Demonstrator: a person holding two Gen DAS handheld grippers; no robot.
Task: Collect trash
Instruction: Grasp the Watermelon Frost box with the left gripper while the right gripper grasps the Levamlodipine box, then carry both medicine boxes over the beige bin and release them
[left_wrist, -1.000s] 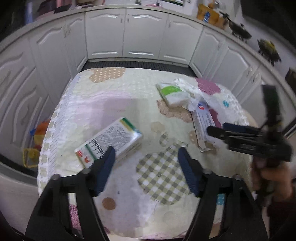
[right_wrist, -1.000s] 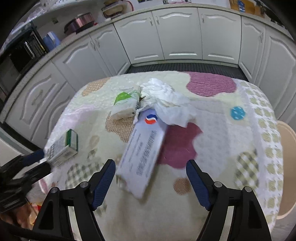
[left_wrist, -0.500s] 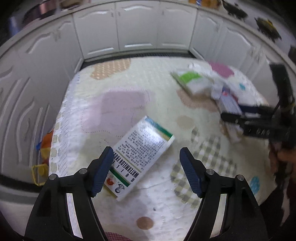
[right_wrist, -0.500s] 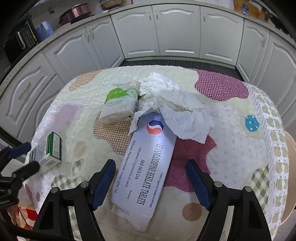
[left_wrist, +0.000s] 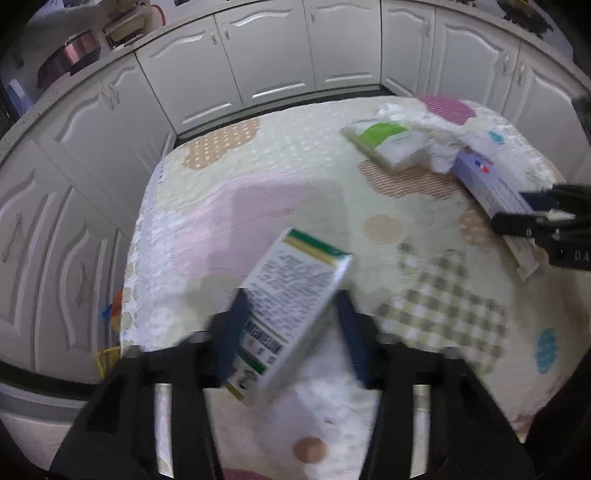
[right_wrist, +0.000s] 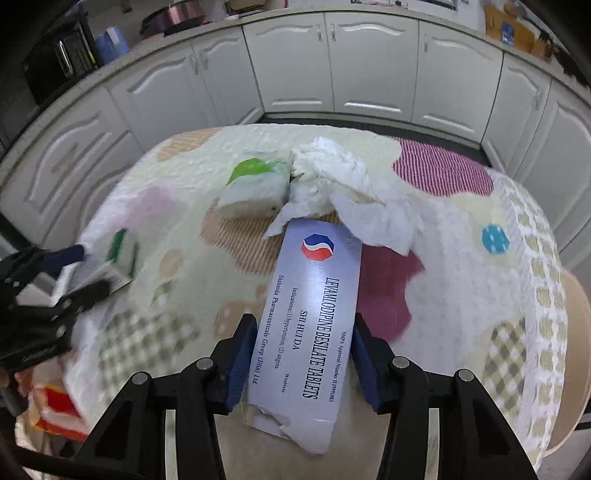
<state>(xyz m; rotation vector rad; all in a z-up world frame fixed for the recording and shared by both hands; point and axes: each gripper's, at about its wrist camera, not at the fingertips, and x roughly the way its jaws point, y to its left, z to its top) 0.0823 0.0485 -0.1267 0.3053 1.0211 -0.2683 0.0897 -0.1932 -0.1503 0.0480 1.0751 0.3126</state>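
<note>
While crumpled tissue (right_wrist: 354, 184) lies beyond it, the long white tablet box (right_wrist: 310, 314) is pinched by the down-tilted right hand-held gripper (right_wrist: 303, 358), just closed; the left hand-held gripper (left_wrist: 291, 332), also just closed, clamps a green-edged carton (left_wrist: 291, 306).

Your table (right_wrist: 436, 266) wears a quilted cream cloth with patches: pink, plum, tan dots, green check and a small blue dot near the right edge. Lying on it you have a long white tablet carton (right_wrist: 314, 317) with a red and blue logo, its torn end nearest you. A crumpled white tissue (right_wrist: 351, 188) covers the carton's far end. Touching the tissue's left side lies a white pack with a green label (right_wrist: 255, 188). Toward the left edge, a smaller green-striped box (left_wrist: 291, 306) is tilted up; contact with the cloth is unclear.
</note>
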